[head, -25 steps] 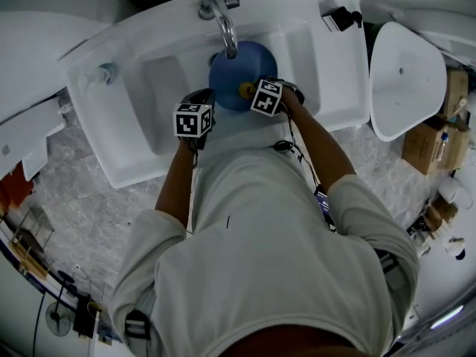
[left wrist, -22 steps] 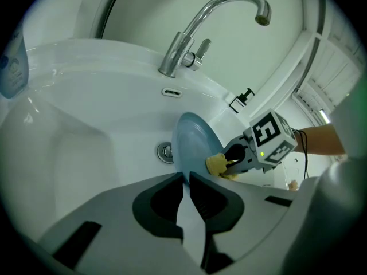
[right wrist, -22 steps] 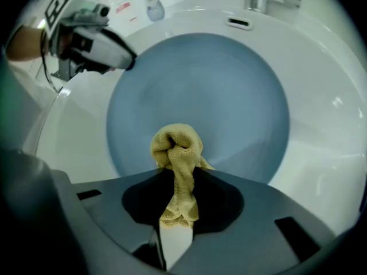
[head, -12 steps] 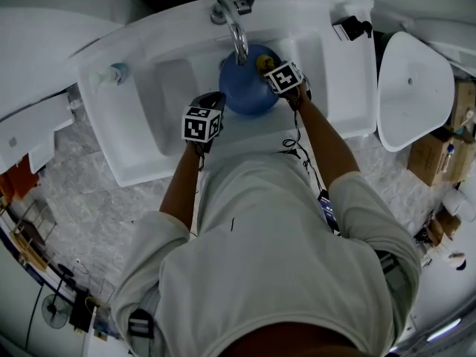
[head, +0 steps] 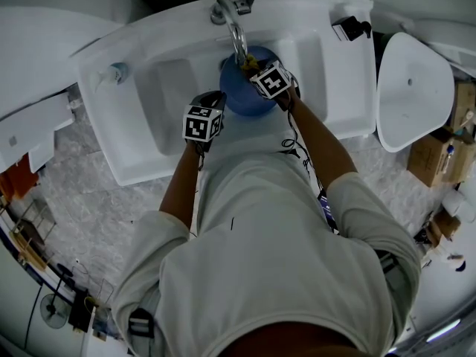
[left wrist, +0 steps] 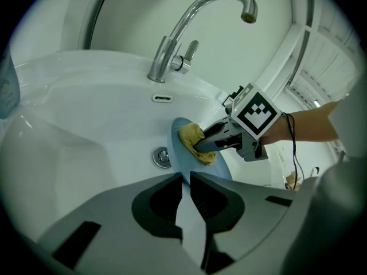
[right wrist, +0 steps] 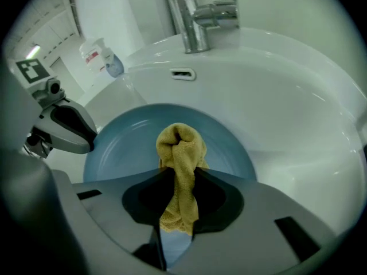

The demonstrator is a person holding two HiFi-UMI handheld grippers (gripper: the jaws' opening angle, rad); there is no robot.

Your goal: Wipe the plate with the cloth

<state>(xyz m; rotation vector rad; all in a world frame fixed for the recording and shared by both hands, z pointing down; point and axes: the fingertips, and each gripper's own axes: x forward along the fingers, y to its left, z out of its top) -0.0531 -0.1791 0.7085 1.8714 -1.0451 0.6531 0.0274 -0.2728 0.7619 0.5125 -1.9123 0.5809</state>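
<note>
My right gripper (right wrist: 178, 183), clamped on the cloth (right wrist: 179, 150), has just slid leftward across the plate (right wrist: 123, 145) ahead of it; left gripper (left wrist: 186, 183) pinches the plate's near rim, so wiping's well underway

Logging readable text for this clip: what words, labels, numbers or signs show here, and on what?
No text here can be read.
The marker cubes: black-and-white square patterns only, no letters or numbers.
The bottle: red print on its label, too blurred to read.
The cardboard box: any print is too small to read.
</note>
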